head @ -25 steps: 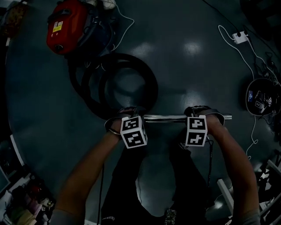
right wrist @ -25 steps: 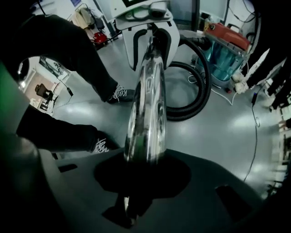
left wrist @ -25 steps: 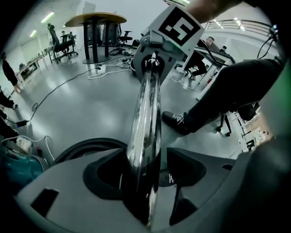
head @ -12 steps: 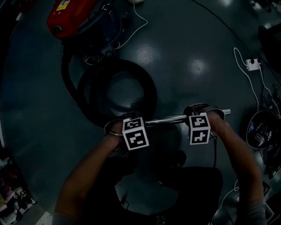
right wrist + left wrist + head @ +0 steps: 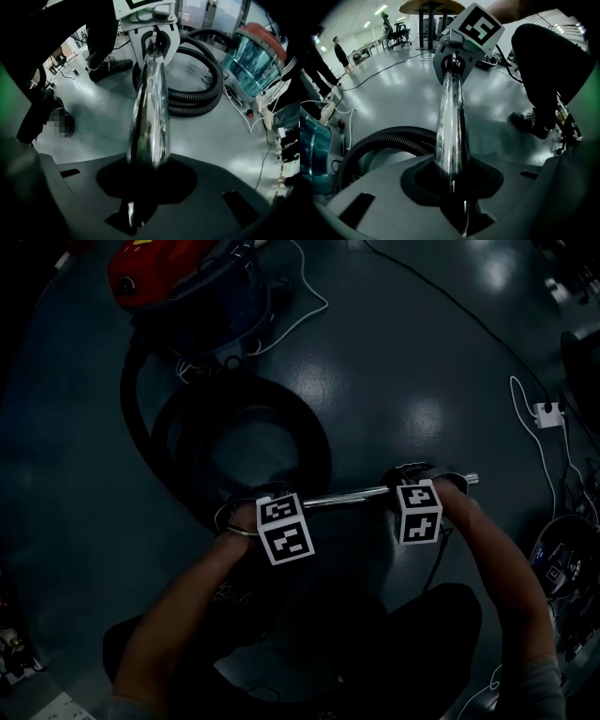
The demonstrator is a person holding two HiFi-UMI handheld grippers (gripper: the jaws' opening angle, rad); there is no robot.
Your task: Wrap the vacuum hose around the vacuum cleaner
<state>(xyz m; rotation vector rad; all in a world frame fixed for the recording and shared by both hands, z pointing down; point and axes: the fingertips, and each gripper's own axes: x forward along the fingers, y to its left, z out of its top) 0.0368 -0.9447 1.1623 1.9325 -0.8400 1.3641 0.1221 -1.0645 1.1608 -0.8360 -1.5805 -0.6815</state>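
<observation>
With our right gripper [image 5: 413, 486] clamped on the chrome wand [image 5: 352, 495] and our left gripper [image 5: 265, 502] closing its jaws around it, the hose [image 5: 323, 448] lies coiled on the floor [image 5: 422, 352] beside the vacuum cleaner [image 5: 187, 277], so we judge the wrapping not yet begun.

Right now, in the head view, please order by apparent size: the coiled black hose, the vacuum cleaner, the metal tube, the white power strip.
1. coiled black hose, largest.
2. vacuum cleaner, cut off by the top edge; ranked on its visible part.
3. metal tube, long but thin.
4. white power strip, smallest.
</observation>
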